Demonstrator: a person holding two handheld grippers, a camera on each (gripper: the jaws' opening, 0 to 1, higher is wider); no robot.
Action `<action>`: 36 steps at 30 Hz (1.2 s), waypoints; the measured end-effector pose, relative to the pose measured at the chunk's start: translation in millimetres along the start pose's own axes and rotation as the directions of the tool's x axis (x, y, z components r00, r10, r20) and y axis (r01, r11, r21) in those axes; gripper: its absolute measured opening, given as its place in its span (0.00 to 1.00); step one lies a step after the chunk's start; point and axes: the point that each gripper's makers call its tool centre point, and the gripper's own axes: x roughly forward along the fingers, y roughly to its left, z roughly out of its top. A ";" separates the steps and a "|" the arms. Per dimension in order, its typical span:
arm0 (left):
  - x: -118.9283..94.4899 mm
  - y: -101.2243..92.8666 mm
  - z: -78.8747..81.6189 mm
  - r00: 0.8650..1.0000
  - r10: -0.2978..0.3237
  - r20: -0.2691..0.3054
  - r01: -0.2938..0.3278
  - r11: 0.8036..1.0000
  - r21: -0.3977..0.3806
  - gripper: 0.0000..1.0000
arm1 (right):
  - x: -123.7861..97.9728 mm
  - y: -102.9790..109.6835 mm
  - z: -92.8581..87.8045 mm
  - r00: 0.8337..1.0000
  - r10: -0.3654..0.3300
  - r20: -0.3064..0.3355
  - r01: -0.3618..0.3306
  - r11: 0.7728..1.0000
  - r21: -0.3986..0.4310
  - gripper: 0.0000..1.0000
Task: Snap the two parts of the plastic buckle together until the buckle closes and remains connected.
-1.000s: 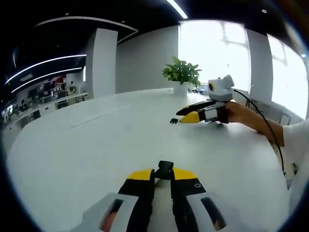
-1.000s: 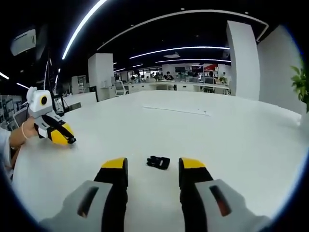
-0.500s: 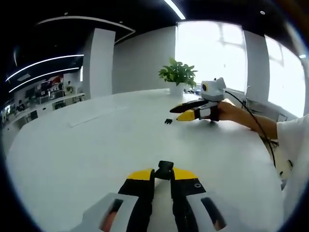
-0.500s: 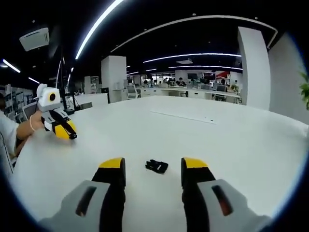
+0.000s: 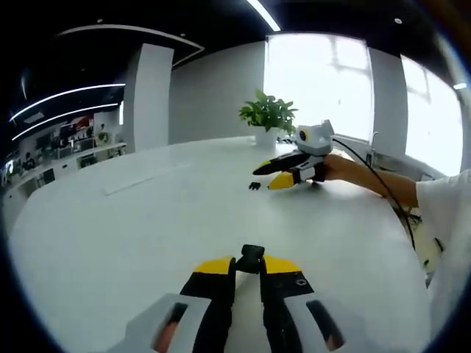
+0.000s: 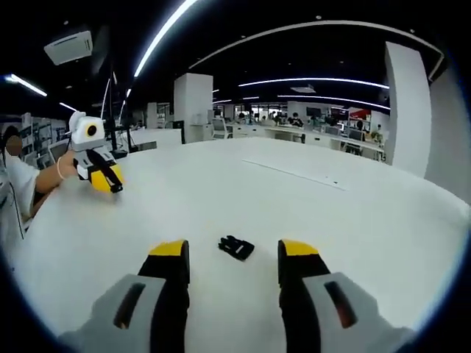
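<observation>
both views sit low over the white table (image 5: 110, 243) — left gripper view faces the windows, right gripper view the office — each catching the opposite gripper across the shared tabletop.

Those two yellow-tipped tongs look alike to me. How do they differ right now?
The left tongs are shut on a small black plastic buckle piece, pinched between the tips. The right tongs stand open and empty, with the other black buckle piece lying on the white table just ahead of the gap. Both share grey bodies and yellow-and-black tips, and each is held over the same table.
</observation>
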 end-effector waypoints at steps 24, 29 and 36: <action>-5.9 0.7 -5.9 1.000 0.010 0.000 -0.010 1.000 0.015 0.12 | 10.2 -3.4 -4.9 0.995 0.075 -0.061 -0.077 0.996 -0.033 0.40; -6.6 -2.2 -3.6 1.000 0.005 0.012 -0.005 1.000 0.015 0.12 | 9.0 -2.4 -2.8 0.990 0.118 -0.083 -0.124 0.990 -0.070 0.39; -5.5 -3.3 -4.1 1.000 0.001 0.014 -0.001 1.000 0.014 0.12 | 7.3 3.8 -4.3 0.978 0.159 -0.133 -0.175 0.977 -0.120 0.35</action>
